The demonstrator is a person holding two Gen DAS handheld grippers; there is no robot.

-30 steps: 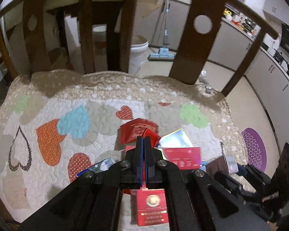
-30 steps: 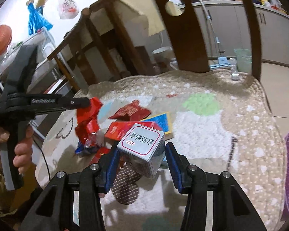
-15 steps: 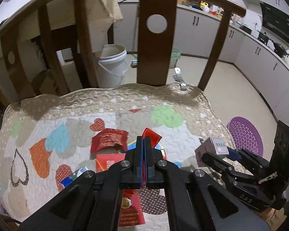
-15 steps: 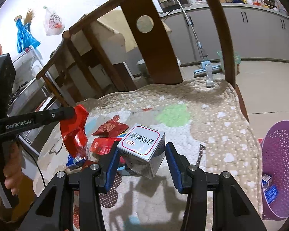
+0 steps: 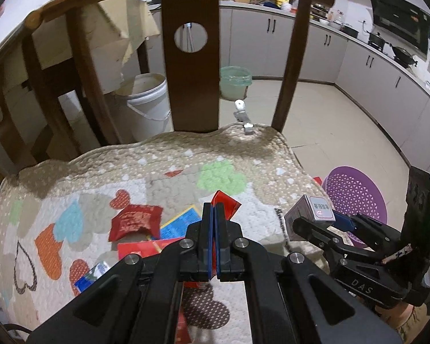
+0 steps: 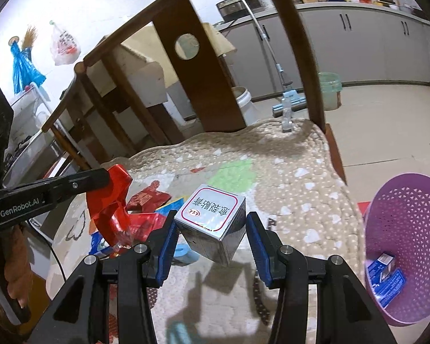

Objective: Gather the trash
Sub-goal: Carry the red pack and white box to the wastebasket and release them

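Left wrist view: your left gripper (image 5: 214, 218) was clenched on a red wrapper (image 5: 225, 203), held above the cushion (image 5: 163, 160). More wrappers (image 5: 136, 222) lay on the cushion below. The purple basket (image 5: 355, 195) stood on the floor to the right.

Right wrist view: your right gripper (image 6: 210, 236) grasped a silver box (image 6: 212, 223) clear of the cushion (image 6: 286, 172). The basket (image 6: 410, 218), at right, contained a blue packet (image 6: 387, 269). The left gripper (image 6: 100, 179) held the wrapper (image 6: 111, 209) at left.

Materials: glossy foil wrapper, shiny card box, quilted cloth, perforated plastic.
Red wrapper (image 6: 111, 200) crinkly glossy; silver box (image 6: 215, 220) smooth, metallic sheen; cushion (image 5: 157, 166) matt quilted; wooden chair back (image 5: 190, 66) at 12 o'clock; purple basket (image 6: 410, 229) perforated plastic.
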